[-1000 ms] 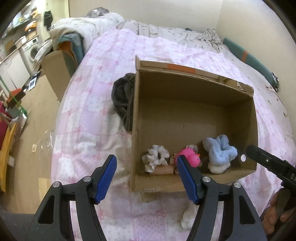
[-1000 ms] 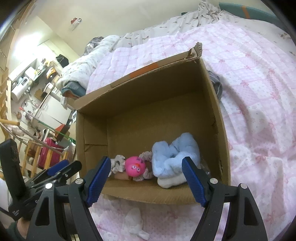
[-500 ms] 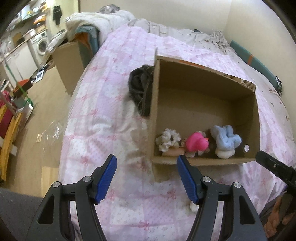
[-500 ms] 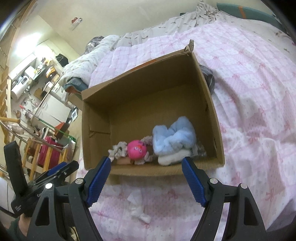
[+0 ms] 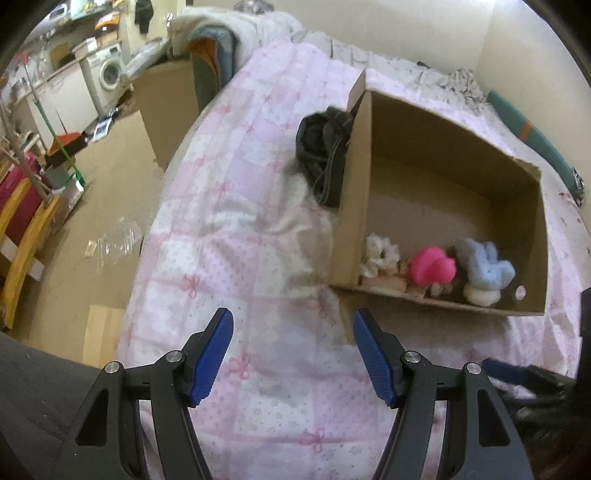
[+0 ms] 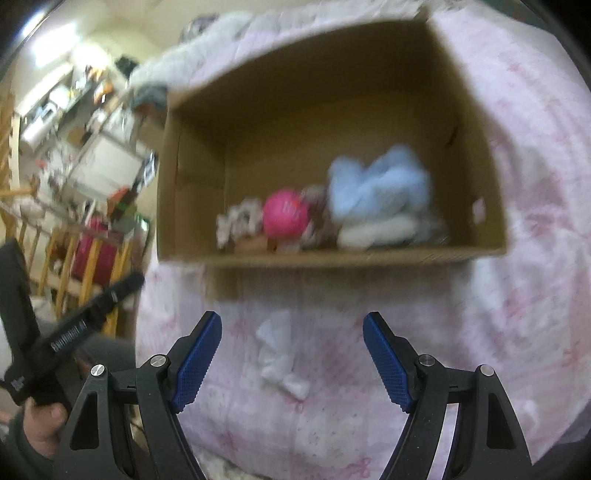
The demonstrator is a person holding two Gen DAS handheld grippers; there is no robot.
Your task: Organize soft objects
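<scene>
An open cardboard box (image 5: 424, 158) sits on the pink quilted bed. Along its near wall lie a white scrunchie (image 5: 380, 254), a pink plush toy (image 5: 432, 264) and a light blue fluffy item on a white one (image 5: 484, 266). The box (image 6: 295, 96) shows blurred in the right wrist view, with the pink toy (image 6: 285, 218) and blue item (image 6: 380, 186). A small white soft item (image 6: 277, 354) lies on the quilt between box and right gripper. My left gripper (image 5: 293, 354) is open and empty, left of and before the box. My right gripper (image 6: 291, 360) is open and empty above the white item.
A dark bundle of cloth (image 5: 325, 155) lies against the box's left outer wall. The bed's left edge drops to a floor with a cardboard box (image 5: 166, 107), a washing machine (image 5: 107, 74) and wooden furniture (image 5: 26, 236). Bedding is heaped at the head of the bed (image 5: 236, 22).
Both grippers have pulled back from the box toward the bed's near end; the left one has also swung left. The white item now sits between the right gripper's fingers in view.
</scene>
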